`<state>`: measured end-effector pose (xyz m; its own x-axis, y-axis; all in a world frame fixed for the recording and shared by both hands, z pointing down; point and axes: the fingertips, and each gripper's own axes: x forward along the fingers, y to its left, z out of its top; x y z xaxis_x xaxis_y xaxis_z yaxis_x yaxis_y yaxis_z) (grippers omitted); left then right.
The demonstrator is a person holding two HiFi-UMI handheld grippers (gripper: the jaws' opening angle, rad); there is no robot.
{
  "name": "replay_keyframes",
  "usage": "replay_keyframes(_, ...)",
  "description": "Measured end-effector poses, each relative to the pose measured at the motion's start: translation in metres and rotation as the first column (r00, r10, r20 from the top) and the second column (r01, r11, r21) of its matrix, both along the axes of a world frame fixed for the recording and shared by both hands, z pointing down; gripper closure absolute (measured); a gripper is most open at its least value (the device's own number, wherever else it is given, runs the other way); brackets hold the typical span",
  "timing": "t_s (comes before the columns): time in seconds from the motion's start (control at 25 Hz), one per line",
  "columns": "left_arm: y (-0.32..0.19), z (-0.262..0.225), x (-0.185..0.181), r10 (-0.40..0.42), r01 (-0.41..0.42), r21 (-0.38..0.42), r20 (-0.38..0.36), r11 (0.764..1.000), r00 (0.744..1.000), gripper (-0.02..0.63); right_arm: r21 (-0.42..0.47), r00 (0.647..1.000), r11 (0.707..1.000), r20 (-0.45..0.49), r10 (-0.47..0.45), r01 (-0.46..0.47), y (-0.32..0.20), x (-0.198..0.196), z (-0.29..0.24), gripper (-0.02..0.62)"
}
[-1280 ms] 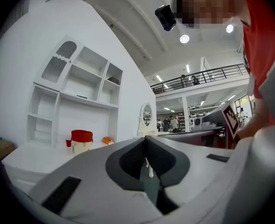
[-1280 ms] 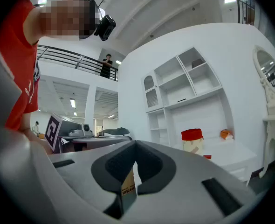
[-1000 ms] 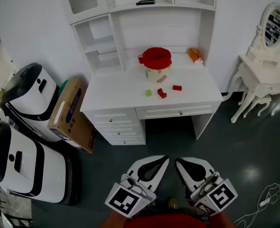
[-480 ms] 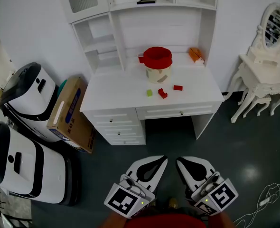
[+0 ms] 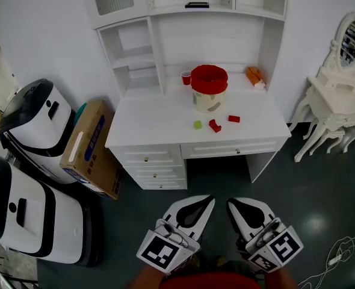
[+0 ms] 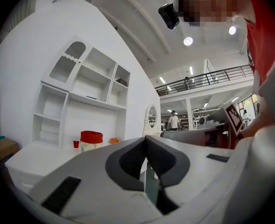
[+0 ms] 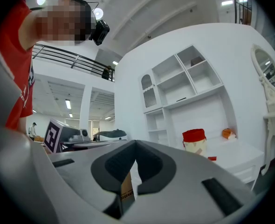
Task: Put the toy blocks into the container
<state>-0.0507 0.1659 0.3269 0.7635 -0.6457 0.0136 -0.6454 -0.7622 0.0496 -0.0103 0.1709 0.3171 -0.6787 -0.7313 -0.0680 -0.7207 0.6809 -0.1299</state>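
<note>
Left claw and right claw, both pressed together, empty, hang well short of the white bench. One green toy block and two red toy blocks lie beside the red-topped cream container; spread one claw on approach.

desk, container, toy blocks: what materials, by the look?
Desk: probably white-painted wood or laminate, smooth and matte. Container: cream body, red lid; likely plastic, maybe card. Toy blocks: flat red and green; plastic or painted wood, too small to tell.
</note>
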Motion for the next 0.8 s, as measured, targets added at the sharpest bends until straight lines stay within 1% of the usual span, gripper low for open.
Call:
replay_keyframes(0.2,-0.029,0.004,-0.011,0.009,-0.009,0.003,-0.009,1.0,1.0,0.574,0.002,0.999,0.999,-0.014,0.041,-0.041,-0.024,-0.009,0.001,0.581)
replay_keyframes(0.32,-0.048,0.008,-0.014,0.011,-0.011,0.001,-0.006,1.0,1.0,0.574,-0.01,0.998,0.999,-0.024,0.05,-0.051,-0.041,-0.012,0.005,0.581)
replay_keyframes(0.44,-0.072,0.017,-0.017,-0.005,0.005,-0.011,0.003,1.0,1.0,0.574,-0.02,0.998,0.999,-0.035,0.049,-0.05,-0.062,-0.016,0.012,0.581)
replay_keyframes(0.52,-0.095,0.026,-0.017,-0.023,0.024,-0.005,0.018,1.0,1.0,0.574,-0.022,0.998,0.999,-0.042,0.044,-0.045,-0.079,-0.015,0.016,0.581)
replay_keyframes(0.64,-0.135,0.037,-0.013,-0.041,0.039,0.047,0.048,0.998,0.998,0.574,-0.029,0.999,0.999,-0.042,0.029,-0.03,-0.111,-0.011,0.024,0.581)
replay_keyframes(0.8,-0.191,0.045,-0.007,-0.086,0.083,0.038,0.071,0.996,0.994,0.574,-0.042,0.999,0.999,-0.036,-0.001,-0.001,-0.163,-0.001,0.03,0.581)
